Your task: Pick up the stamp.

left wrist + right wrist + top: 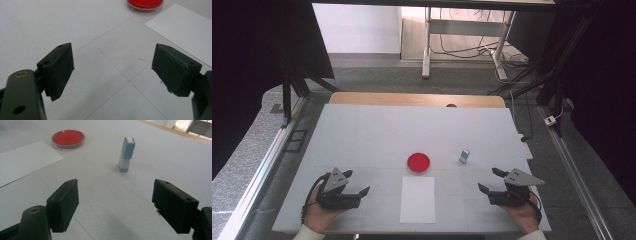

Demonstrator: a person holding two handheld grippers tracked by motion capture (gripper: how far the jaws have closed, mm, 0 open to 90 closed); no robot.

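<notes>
Both grippers, left (pixel 358 183) and right (pixel 490 180), rest spread and empty on the white tabletop (pixel 362 135), work seemingly unstarted: small blue-and-white upright stamp (pixel 464 156) untouched at the right gripper's eleven o'clock.

Both tongs, left tongs (pixel 360 182) and right tongs (pixel 490 179), are black with blocky pads having small screw holes, a grey triangular plate on top, black cables and white sleeve cuffs.
</notes>
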